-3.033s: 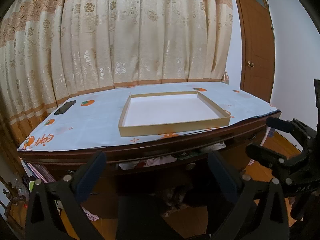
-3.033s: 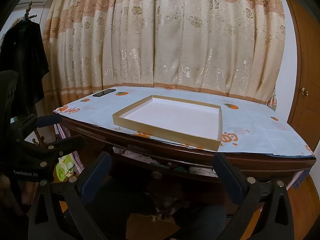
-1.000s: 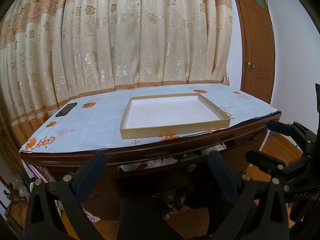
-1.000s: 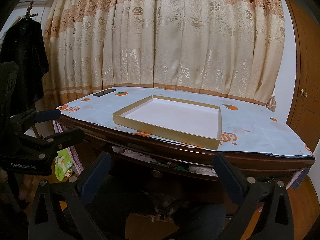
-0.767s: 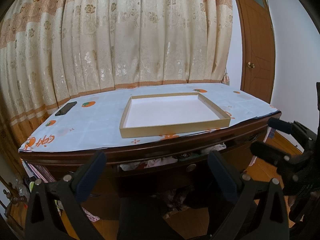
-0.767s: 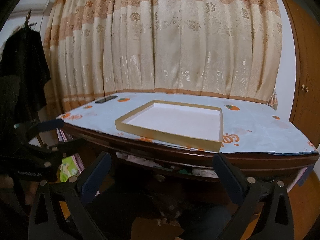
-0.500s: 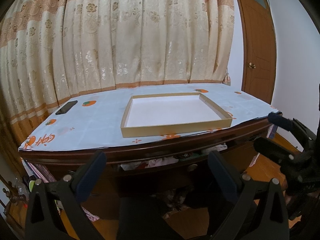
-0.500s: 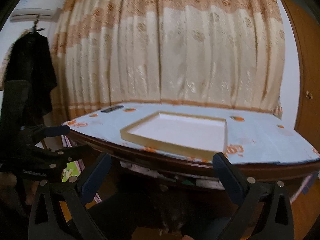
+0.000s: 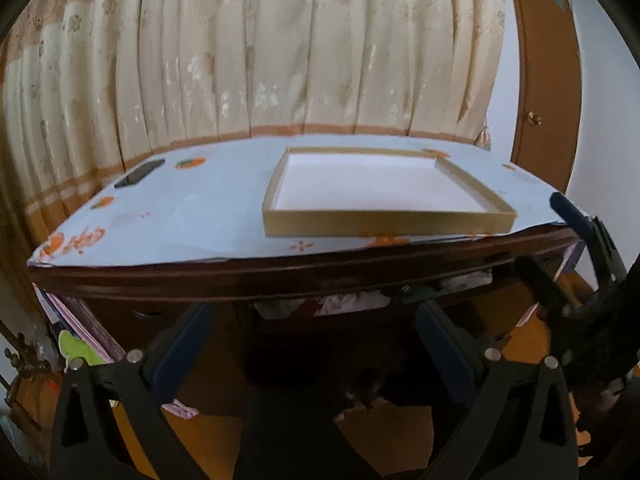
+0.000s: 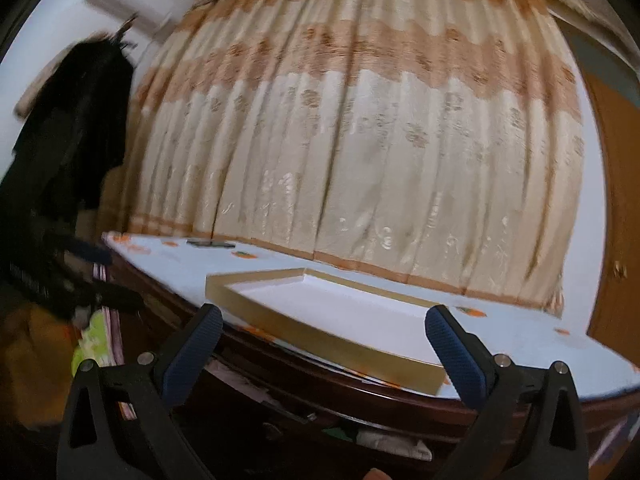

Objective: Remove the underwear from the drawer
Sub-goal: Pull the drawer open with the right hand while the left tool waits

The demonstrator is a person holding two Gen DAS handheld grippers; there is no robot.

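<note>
Both tools are spread wide and carry nothing. Left tool (image 9: 312,344) hangs low in front of the dark wooden table (image 9: 240,276), its blue-padded fingers (image 9: 180,356) framing the drawer (image 9: 360,300) just under the tabletop. That drawer stands slightly open, and crumpled underwear (image 9: 344,304) in white, pink and dark red shows in the gap, apart from either tool. Right tool (image 10: 320,344) sits at about tabletop level and is tilted, its view blurred; its pads (image 10: 196,352) bracket the near edge of a shallow gold-sided box lid (image 10: 320,340) with a white inside, which rests on the pale blue tablecloth (image 9: 192,216) printed with orange fruit. In the left wrist view the right tool (image 9: 560,248) reaches in from the right edge, near the table's right corner. A black phone (image 9: 138,174) lies on the cloth near the back left. Behind the table hangs a cream and tan flowered curtain (image 10: 360,140), with a brown door (image 9: 544,92) to the right.
</note>
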